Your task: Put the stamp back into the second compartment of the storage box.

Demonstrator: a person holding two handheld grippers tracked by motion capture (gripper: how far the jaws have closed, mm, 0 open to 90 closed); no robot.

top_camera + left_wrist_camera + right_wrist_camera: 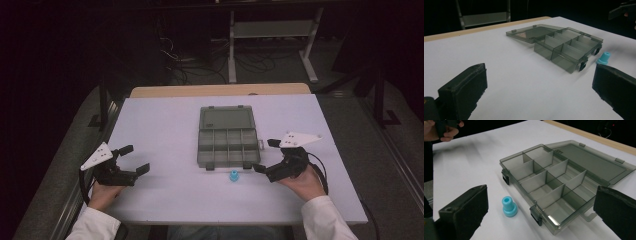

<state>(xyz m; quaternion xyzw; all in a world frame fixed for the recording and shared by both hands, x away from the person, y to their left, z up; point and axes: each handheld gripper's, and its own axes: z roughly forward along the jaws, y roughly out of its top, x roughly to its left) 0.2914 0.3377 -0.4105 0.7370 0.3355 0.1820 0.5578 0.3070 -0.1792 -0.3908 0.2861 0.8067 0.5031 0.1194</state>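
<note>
A smoky-grey compartment box [228,145] lies open in the middle of the white table [165,125], its lid folded flat toward the far side. Its several compartments look empty [554,187] [567,47]. A small blue plastic bushing [233,175] stands upright just in front of the box's near edge [509,207] [603,58]. My right gripper [266,156] is open, a little right of the bushing and beside the box's near right corner. My left gripper [134,159] is open at the table's left, well away from the box, with nothing between its jaws.
A wooden table edge [220,90] shows beyond the white surface. Behind it stand a metal frame [272,35] and cables on a dark floor. White table lies bare to the left and right of the box.
</note>
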